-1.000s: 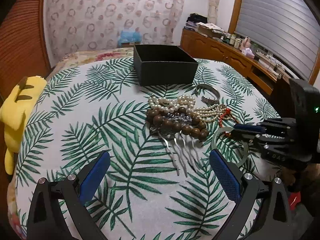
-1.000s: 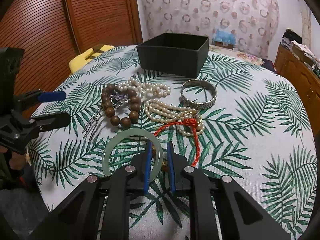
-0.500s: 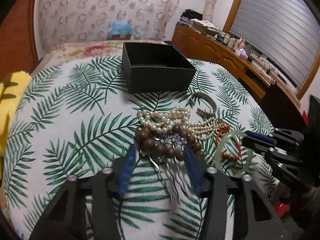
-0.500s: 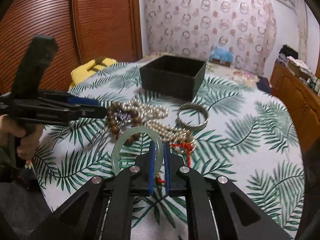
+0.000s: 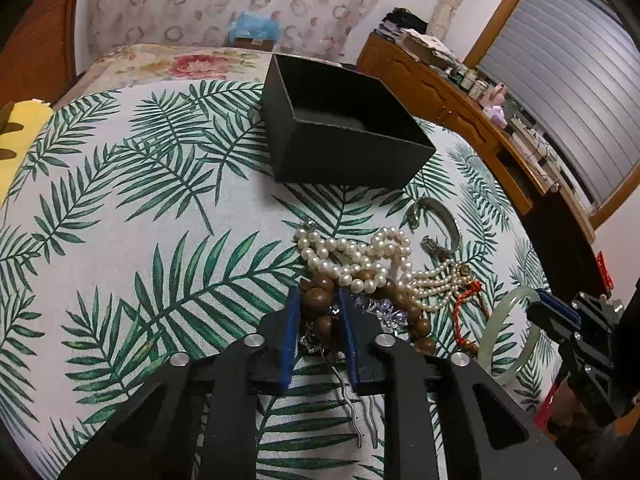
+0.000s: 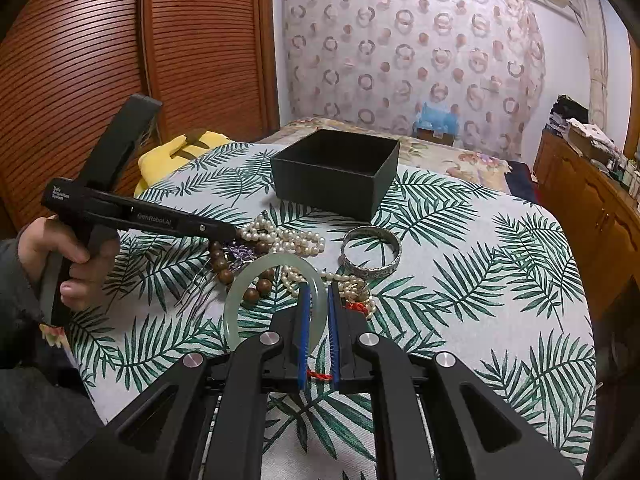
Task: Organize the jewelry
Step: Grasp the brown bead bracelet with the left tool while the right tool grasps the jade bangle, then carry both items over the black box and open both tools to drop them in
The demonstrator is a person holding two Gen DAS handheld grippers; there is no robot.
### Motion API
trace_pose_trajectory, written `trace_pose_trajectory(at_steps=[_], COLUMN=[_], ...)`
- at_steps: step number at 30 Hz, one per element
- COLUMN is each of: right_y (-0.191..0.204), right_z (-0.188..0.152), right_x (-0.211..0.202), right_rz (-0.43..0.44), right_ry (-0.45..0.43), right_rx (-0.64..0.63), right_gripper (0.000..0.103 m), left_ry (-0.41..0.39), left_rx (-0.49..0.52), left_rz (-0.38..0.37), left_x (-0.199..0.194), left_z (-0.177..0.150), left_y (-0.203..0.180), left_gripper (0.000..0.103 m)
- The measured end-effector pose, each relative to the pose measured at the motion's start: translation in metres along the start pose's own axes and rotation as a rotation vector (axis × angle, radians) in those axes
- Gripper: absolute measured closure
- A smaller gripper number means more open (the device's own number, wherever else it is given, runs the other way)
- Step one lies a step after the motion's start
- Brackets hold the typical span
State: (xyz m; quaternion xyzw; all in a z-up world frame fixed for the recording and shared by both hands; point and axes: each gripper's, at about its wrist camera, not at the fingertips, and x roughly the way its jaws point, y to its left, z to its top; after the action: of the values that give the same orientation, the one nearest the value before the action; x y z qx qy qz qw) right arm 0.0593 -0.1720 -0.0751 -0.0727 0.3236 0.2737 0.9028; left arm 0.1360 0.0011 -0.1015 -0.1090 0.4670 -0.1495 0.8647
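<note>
A pile of jewelry lies on the palm-leaf tablecloth [image 5: 120,208]: a wooden bead bracelet [image 5: 320,304], pearl strands [image 5: 352,256], a silver bangle [image 5: 440,220], a red cord [image 5: 466,300] and a metal hair comb [image 5: 356,412]. My left gripper [image 5: 319,300] is shut on the wooden bead bracelet. My right gripper [image 6: 317,294] is shut on a pale green jade bangle [image 6: 256,280] and holds it lifted above the cloth; the bangle also shows in the left wrist view [image 5: 508,340]. An open black box [image 5: 340,128] stands behind the pile; it looks empty.
A yellow plush toy [image 6: 180,152] lies at the table's left edge. A wooden dresser [image 5: 460,92] with clutter runs along the right. A slatted wooden wardrobe [image 6: 120,40] stands to the left. A flowered bed [image 5: 168,64] lies behind the box.
My left gripper moved forward and closed on the wooden bead bracelet. My right gripper lifted the jade bangle off the cloth.
</note>
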Motion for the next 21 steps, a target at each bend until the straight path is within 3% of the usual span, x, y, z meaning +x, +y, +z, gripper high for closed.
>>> trace_pose_trajectory(at_steps=[16,21], right_y=[-0.003,-0.008], right_z=[0.012,0.023], right_x=[-0.01,-0.009], right_rz=[-0.014,-0.029], right_ry=[-0.042,-0.064], right_rx=[-0.004,-0.023], right_gripper=[0.093,0.093], left_ry=[-0.172,-0.229], left_rx=[0.153,0.206], left_rz=[-0.052,-0.018], left_x=[-0.069,-0.083], left_z=[0.019,0.026], left_y=[-0.055,-0.066], left_gripper=[0.089,0.089])
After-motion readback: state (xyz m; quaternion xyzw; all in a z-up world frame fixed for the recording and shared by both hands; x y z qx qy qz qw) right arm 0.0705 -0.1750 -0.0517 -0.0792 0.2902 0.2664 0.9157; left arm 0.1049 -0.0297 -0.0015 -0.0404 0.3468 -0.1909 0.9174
